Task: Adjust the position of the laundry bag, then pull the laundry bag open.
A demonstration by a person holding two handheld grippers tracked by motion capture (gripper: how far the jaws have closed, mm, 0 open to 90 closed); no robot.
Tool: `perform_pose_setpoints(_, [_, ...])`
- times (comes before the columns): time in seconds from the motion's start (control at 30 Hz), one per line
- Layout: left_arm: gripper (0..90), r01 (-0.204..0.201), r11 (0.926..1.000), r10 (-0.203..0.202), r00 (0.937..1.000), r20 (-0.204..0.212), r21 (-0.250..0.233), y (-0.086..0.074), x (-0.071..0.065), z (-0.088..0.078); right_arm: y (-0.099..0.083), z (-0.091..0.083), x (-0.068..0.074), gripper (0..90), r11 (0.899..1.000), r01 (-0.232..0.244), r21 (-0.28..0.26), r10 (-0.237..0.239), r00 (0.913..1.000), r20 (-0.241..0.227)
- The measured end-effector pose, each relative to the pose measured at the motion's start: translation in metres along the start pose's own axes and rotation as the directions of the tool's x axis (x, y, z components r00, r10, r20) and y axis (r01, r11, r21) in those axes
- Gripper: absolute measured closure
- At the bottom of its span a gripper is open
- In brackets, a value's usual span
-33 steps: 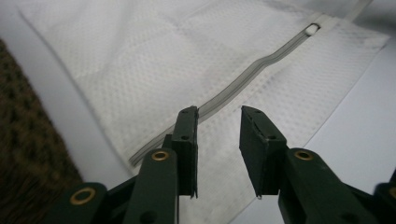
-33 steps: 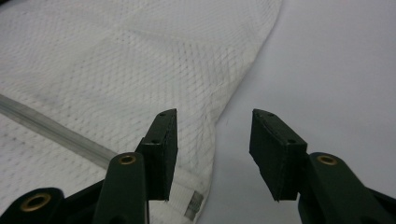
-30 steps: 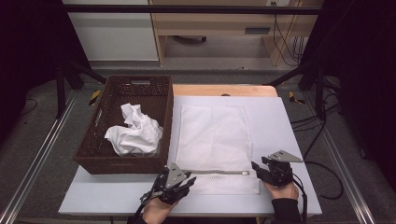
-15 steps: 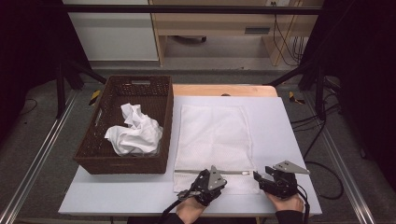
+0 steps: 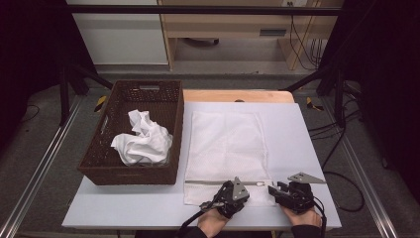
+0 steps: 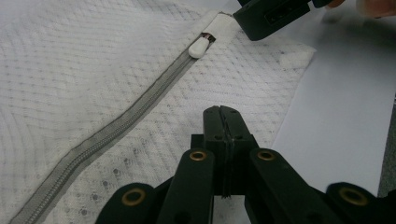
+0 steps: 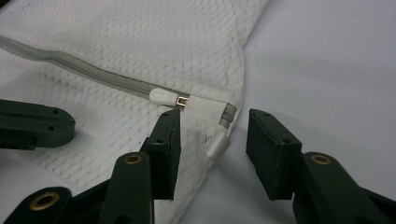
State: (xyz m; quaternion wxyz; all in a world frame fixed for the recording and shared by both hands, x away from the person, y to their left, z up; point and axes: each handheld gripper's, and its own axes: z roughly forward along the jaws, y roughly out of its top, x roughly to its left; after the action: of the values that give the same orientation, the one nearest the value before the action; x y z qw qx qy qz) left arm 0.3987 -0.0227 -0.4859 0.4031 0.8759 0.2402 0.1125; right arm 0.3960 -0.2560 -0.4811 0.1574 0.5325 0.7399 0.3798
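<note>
White table [image 5: 307, 129] bare right of the right gripper [image 7: 212, 154], edge close behind. Basket [image 5: 133, 134] well left. Mesh bag [image 5: 225, 144] flat under both. Left gripper [image 6: 220, 122] shut, empty, on mesh. Right jaws closing, half apart, astride the zipper-end corner, untouched.

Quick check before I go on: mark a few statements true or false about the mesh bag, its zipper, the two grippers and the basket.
1. The left gripper has its jaws shut. True.
2. The right gripper is clamped on the zipper pull. False: its jaws stand apart at the bag's corner, and the pull lies just beyond them.
3. The mesh bag lies flat on the table. True.
4. The basket holds a folded blue towel. False: it holds a crumpled white cloth.
5. The zipper is closed along its visible length. True.
</note>
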Motion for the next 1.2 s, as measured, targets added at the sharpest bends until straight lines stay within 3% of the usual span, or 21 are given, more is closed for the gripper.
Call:
perform_pose_setpoints(0.2, [89.0, 0.012, 0.9999, -0.012, 0.9999, 0.009, -0.010, 0.002, -0.002, 0.001, -0.002, 0.001, 0.006, 56.5, 1.000, 0.028, 0.000, -0.028, 0.9993, 0.023])
perform_pose_setpoints(0.37, [88.9, -0.028, 0.9996, 0.028, 0.9996, 0.007, -0.005, 0.005, -0.011, 0.007, -0.004, 0.001, 0.012, 59.7, 0.999, 0.038, 0.002, -0.038, 0.9983, 0.044])
perform_pose_setpoints(0.43, [88.9, -0.020, 0.9998, 0.020, 0.9998, 0.005, -0.009, 0.005, -0.011, 0.007, -0.004, 0.001, 0.014, 60.6, 0.999, 0.035, 0.002, -0.035, 0.9985, 0.041])
perform_pose_setpoints(0.67, [88.9, -0.012, 0.9999, 0.012, 0.9999, 0.011, -0.009, 0.005, -0.010, 0.008, -0.003, 0.002, 0.021, 74.2, 0.999, 0.043, 0.017, -0.044, 0.9938, 0.102])
perform_pose_setpoints(0.7, [88.9, -0.010, 0.9999, 0.010, 0.9999, 0.010, -0.009, 0.005, -0.010, 0.008, -0.003, 0.002, 0.022, 82.2, 0.999, 0.044, 0.021, -0.046, 0.9916, 0.121])
perform_pose_setpoints(0.77, [88.9, -0.010, 0.9999, 0.010, 0.9999, 0.008, -0.011, 0.005, -0.011, 0.008, -0.002, 0.003, 0.022, 87.1, 0.999, 0.045, 0.029, -0.048, 0.9923, 0.114])
perform_pose_setpoints(0.9, [88.3, -0.008, 0.9999, 0.008, 0.9999, 0.009, -0.012, 0.005, -0.011, 0.008, 0.000, 0.002, 0.020, 88.9, 0.999, 0.035, 0.038, -0.039, 0.9949, 0.093])
perform_pose_setpoints(1.03, [76.8, -0.002, 0.9999, 0.002, 1.0000, 0.008, -0.016, 0.006, -0.010, 0.008, 0.004, -0.003, 0.016, 89.3, 1.000, 0.021, -0.001, -0.021, 0.9985, 0.051])
perform_pose_setpoints(1.2, [50.6, -0.004, 0.9999, 0.005, 0.9998, 0.019, -0.009, 0.009, -0.012, 0.010, 0.013, -0.011, 0.019, 89.4, 0.997, 0.026, -0.076, -0.024, 0.9996, 0.015])
